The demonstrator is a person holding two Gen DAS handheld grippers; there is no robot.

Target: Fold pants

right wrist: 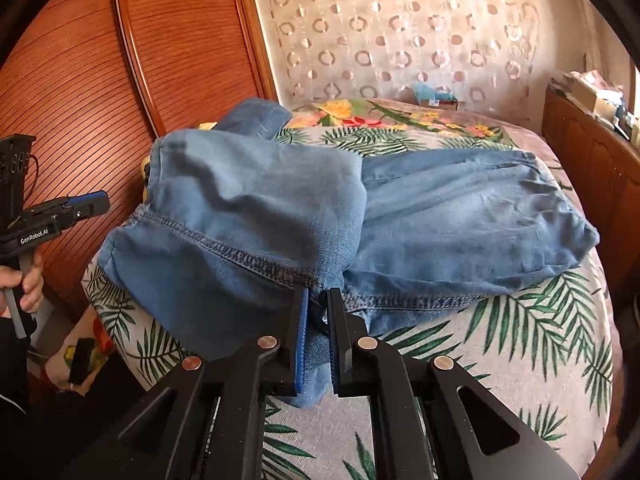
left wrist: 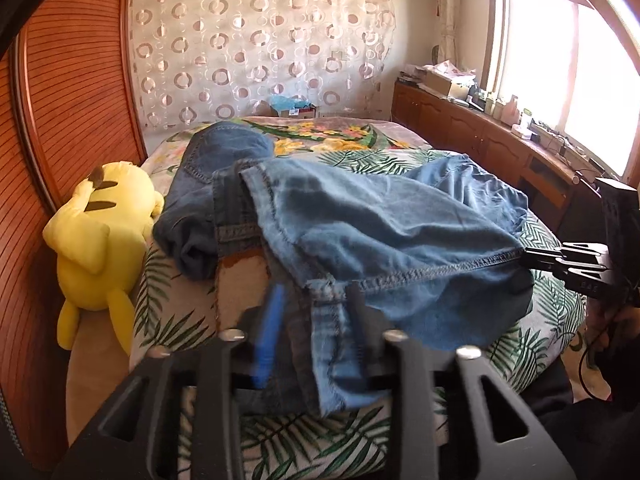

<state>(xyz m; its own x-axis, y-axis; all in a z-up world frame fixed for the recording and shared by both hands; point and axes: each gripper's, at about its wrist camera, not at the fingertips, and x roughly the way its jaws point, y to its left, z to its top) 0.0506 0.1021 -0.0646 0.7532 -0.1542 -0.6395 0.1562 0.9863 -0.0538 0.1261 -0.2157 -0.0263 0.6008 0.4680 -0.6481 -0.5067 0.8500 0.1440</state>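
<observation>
Denim, light blue, lies heaped across the bed point(right wrist: 520, 340): one pair of pants point(right wrist: 460, 216) near the front edge of the leaf-printed bedspread. A second, darker denim garment point(left wrist: 208, 184) lies behind it towards the yellow plush toy point(left wrist: 100, 232), which rests on its side at the bed's edge against the ribbed wooden panel point(left wrist: 68, 100).

Two grippers are in view, one in each hand. The right gripper point(right wrist: 318, 320) has its jaws drawn close together on the stitched hem of the pants, with cloth bunched between the blue pad and the black one; it pinches that seam at the front edge. The left gripper point(left wrist: 316, 320) has its jaws standing apart, blurred, with a hanging flap of the same hem between them; the pads do not press on it. In the right wrist view the left gripper point(right wrist: 102, 202) sits off to the left of the cloth, and a hand point(right wrist: 28, 284) grips its handle.

The pants' long axis runs roughly across the bed, side to side. In the right wrist view one folded-over part rises at the left, and the rest stretches rightwards to a rounded, gathered end near the wooden cabinet point(right wrist: 592, 168). The stitched seam runs along the near edge.

One window point(left wrist: 560, 60) lights the room from the right.
</observation>
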